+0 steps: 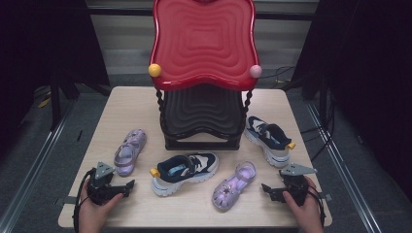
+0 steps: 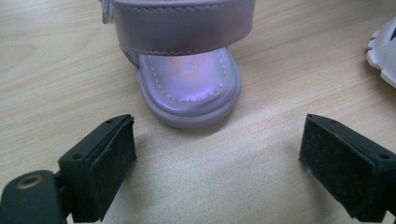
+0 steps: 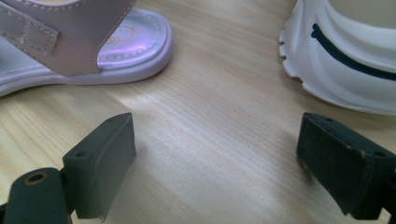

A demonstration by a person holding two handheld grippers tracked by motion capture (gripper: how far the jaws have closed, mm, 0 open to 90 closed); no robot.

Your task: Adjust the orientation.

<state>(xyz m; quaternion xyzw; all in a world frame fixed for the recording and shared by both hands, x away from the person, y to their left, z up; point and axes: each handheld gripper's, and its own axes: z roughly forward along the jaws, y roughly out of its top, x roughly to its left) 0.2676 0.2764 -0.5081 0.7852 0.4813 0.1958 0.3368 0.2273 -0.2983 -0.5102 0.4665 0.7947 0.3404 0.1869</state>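
Note:
Two lilac sandals and two navy-and-white sneakers lie on the wooden table [image 1: 145, 104]. My left gripper [image 1: 129, 186] sits at the near left with its jaws wide apart and nothing between them. In the left gripper view the gripper [image 2: 218, 140] faces the rounded end of the left sandal [image 2: 191, 88] [image 1: 130, 151], a short gap away. My right gripper [image 1: 266, 190] rests at the near right, also open and empty. In the right gripper view the gripper [image 3: 217, 140] has the right sandal [image 3: 93, 42] [image 1: 234, 185] ahead on the left. The white sole of the right sneaker [image 3: 345, 70] [image 1: 268, 140] is ahead on the right.
A two-tier rack stands at the back middle, with a red upper shelf [image 1: 203, 41] and a black lower shelf [image 1: 201, 114]. The other sneaker [image 1: 184, 171] lies between the sandals; its sole edge [image 2: 385, 51] shows in the left gripper view. Table edges are close behind both hands.

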